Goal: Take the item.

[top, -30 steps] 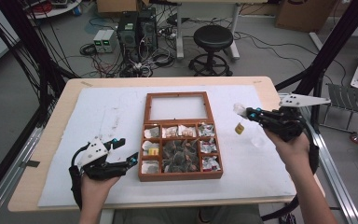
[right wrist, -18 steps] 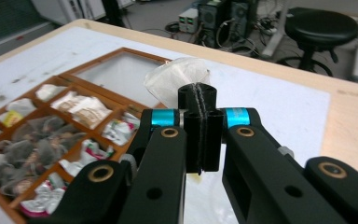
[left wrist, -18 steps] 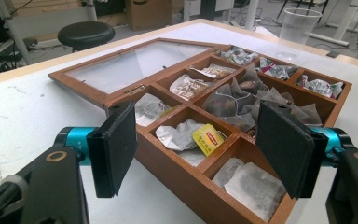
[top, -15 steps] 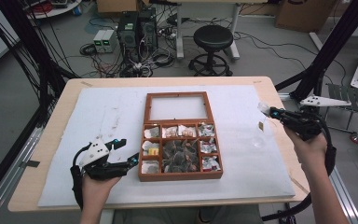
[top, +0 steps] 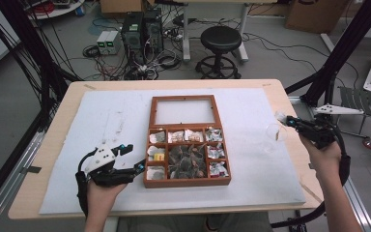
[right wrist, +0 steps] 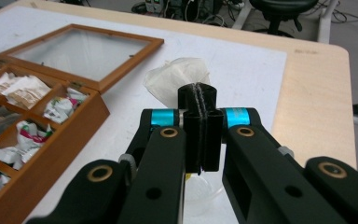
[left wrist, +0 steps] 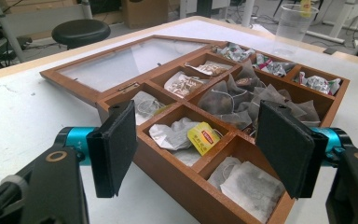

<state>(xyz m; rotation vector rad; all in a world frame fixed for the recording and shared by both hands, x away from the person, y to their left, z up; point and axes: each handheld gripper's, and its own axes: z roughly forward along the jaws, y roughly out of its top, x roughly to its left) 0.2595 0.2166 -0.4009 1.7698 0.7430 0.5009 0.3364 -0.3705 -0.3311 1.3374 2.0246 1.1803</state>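
Right claw [right wrist: 200, 100] is clamped shut on a tea bag [right wrist: 177, 77], the pale sachet sticking out past the pinched tips. From the high view the right claw [top: 290, 122] sits just above and beside a clear plastic cup [top: 274, 132] on the right side of the tabletop [top: 101, 121], so the bag looks staged for a drop into the cup; judging by that, the step in hand is carry-and-lower. Cannot tell whether the bag is over the cup mouth yet. In the left gripper view the cup [left wrist: 296, 23] looks empty apart from a yellow tag near its rim.

Left claw [left wrist: 200, 149] is wide, nothing between the pads, parked low at the front left corner of the wooden tea box [left wrist: 177, 177]. It seems to be waiting or ready to steady the box; not touching it as far as I can see. Same left claw [top: 128, 159] from the high view, just beside the box edge.

Box [top: 147, 159]: glass lid [top: 183, 110] folded flat back, so all compartments are reachable. Contents: loose pyramid bags in the big middle cell [top: 187, 162], a yellow-tag bag [left wrist: 204, 137] in a left cell, plain white bags [left wrist: 251, 186] in the near corner cell, foil-wrapped sachets [left wrist: 270, 63] along the far side.
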